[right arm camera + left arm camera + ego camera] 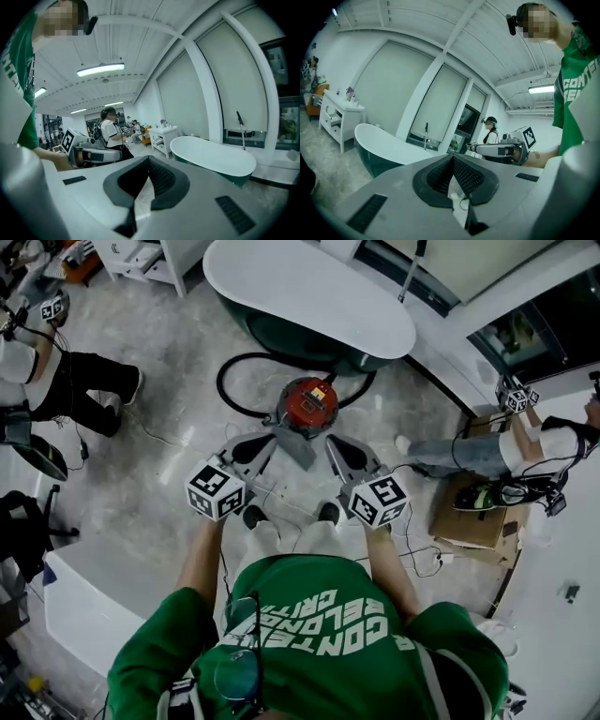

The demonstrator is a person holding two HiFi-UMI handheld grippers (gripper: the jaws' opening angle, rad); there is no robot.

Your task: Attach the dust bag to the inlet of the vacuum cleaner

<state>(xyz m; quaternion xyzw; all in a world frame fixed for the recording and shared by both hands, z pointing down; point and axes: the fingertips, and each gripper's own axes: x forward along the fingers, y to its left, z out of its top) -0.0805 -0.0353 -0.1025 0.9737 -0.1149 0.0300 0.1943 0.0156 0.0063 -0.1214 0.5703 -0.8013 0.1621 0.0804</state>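
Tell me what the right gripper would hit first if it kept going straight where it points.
Nothing close: the right gripper faces open floor, then probably the end of the bathtub, with the white vanity just behind; depth is unclear.

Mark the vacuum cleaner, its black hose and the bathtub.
vacuum cleaner [309,404], head view, on its red top.
hose [220,382], head view, on the left bend of its loop.
bathtub [300,287], head view, on its bare white inside.

A white bathtub [398,329] with a dark green outer wall stands on the pale marbled floor [173,451], with a tall tap [241,123] beside it. A white cabinet [340,110] stands near the tub's end. A cardboard box [466,518] lies by a seated person [487,451].
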